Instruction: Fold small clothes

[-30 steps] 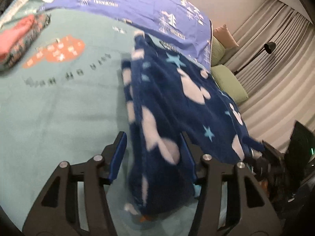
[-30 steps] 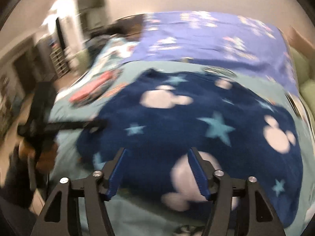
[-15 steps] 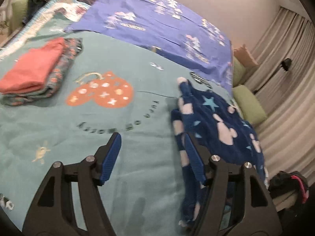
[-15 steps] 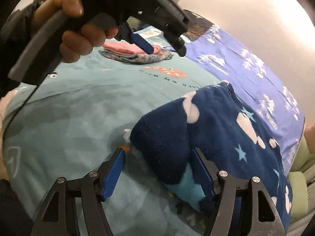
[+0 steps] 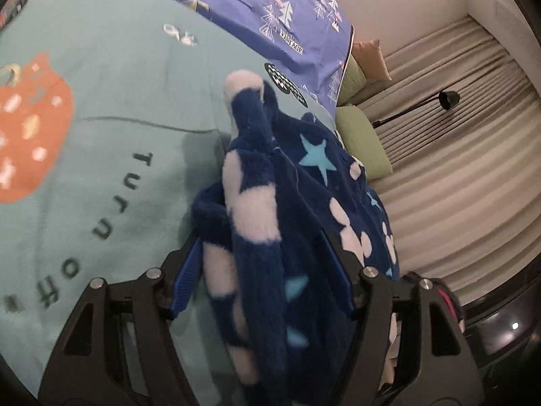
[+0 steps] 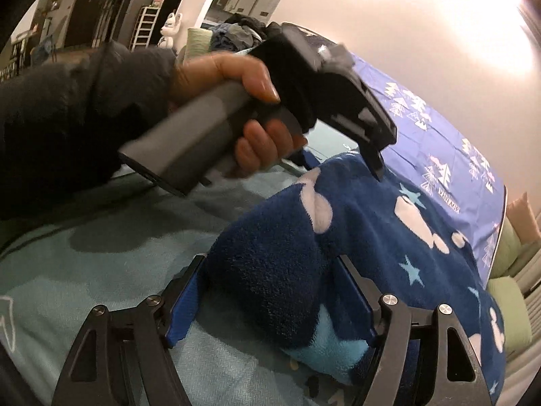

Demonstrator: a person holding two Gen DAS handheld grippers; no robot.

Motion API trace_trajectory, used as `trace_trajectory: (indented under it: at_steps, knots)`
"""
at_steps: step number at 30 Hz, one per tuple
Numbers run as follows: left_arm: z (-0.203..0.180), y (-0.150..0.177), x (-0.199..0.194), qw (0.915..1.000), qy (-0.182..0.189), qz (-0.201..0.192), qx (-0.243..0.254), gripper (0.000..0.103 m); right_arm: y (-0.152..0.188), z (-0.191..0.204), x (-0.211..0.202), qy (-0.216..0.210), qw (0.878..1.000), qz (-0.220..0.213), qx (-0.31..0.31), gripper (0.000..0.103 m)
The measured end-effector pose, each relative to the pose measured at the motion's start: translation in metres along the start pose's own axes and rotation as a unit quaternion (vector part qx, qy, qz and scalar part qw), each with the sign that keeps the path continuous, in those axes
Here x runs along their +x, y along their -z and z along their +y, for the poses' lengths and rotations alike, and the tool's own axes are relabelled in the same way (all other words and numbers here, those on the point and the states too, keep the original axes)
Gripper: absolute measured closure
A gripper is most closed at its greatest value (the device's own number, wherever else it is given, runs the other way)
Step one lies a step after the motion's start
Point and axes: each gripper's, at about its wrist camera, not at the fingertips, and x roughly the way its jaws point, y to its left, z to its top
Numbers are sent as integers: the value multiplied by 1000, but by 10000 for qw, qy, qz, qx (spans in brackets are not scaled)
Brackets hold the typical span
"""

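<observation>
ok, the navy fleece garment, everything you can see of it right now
The navy fleece garment is plush, printed with white mouse-head shapes and light blue stars; a light blue inner face shows at one edge. It lies bunched on the teal bedspread. A fold stands between the fingers of the left gripper, another between those of the right gripper. True grip unclear.
</observation>
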Motion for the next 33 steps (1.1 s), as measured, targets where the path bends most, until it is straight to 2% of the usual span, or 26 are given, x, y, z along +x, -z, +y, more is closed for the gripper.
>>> trace_trajectory:
  at_steps: [2,4,7,11,17,23,28,33]
  knots:
    - [-1,-1,0,10000,30,-25,26,49,-2,-3,-1,-5,10000,12,78,43]
    - [-2,-1,0,10000,35,2,13,63,-3,-10,-2,-66,9998,-20,194,64]
    - [-11,-2,-5,9999,-61,-42,75,70,-6,-28,-8,-393,9977,-79,555,76]
    - [-37,-7,-11,9992,-288,-122,248,71,-9,-54,-17,-697,9914,-193,1090,80]
    - [-77,-19,-19,9971,-582,-121,475,72,-12,-91,-53,-782,9796,-653,1732,83]
    - [-139,-33,-19,9926,-775,-158,923,73,0,-153,-79,-1122,9492,-1059,2742,83]
    - [-201,-40,3,9856,-1020,-101,1342,74,12,-199,-94,-1030,9284,-1449,3262,84]
    - [-251,-39,33,9792,-1177,27,1654,74,44,-229,-115,-1013,9028,-1698,3819,84]
